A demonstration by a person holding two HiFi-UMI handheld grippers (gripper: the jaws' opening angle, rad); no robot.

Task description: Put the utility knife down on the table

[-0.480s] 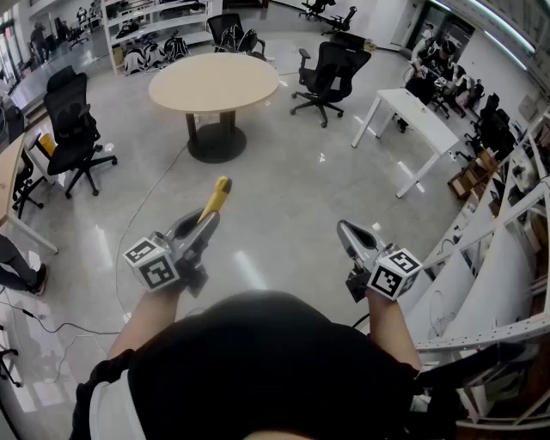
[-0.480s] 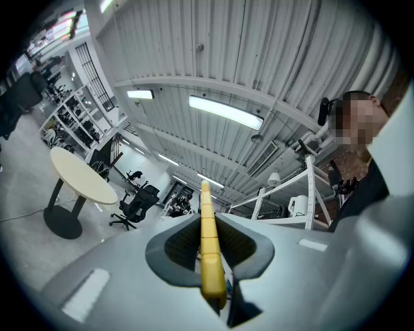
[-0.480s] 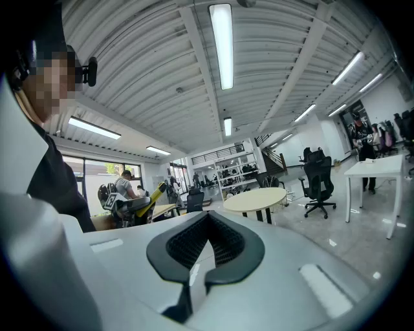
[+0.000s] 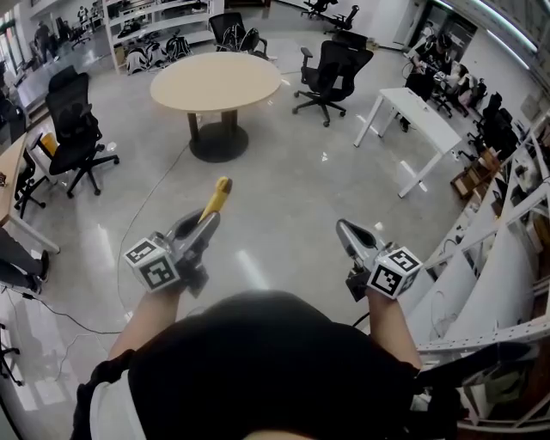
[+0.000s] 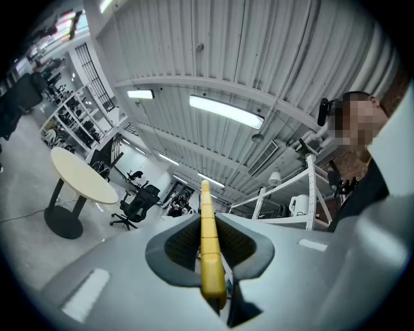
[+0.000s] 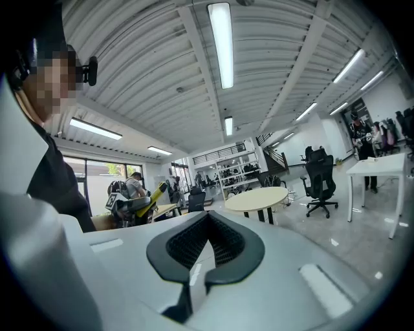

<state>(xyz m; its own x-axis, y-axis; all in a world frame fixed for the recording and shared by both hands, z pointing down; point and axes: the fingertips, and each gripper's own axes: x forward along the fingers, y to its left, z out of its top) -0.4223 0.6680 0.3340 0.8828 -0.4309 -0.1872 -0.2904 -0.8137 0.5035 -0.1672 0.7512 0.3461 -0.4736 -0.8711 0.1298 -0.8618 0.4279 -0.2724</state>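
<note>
- Left gripper (image 4: 207,225) at lower left of the head view, marker cube nearest the body, jaws aimed away from the person and a little upward.
- Clenched on the knife (image 5: 207,240): in the left gripper view, a narrow yellow body pinched edge-on between the two dark ribbed pads, running straight up the middle of the gap.
- Knife sticking well out past the jaw tips, yellow end in the air over the bare floor (image 4: 284,193).
- Not yet on any table; well apart from the round table (image 4: 215,82) ahead, with open floor between.
- Right gripper (image 4: 345,229) at lower right of the head view, held out level, marker cube toward the wrist.
- Clenched on nothing: in the right gripper view, pads meeting at their tips, only a thin slit behind them, nothing between.
- Both grippers near the person's dark top (image 4: 258,361), apart from each other, neither touching any furniture.
- Round table beige-topped on a dark pedestal, black office chair (image 4: 331,73) to its right, another chair (image 4: 76,129) at far left.
- White desk (image 4: 411,116) at upper right, well apart from both grippers.
- Shelves (image 4: 159,26) along the far wall behind the round table.
</note>
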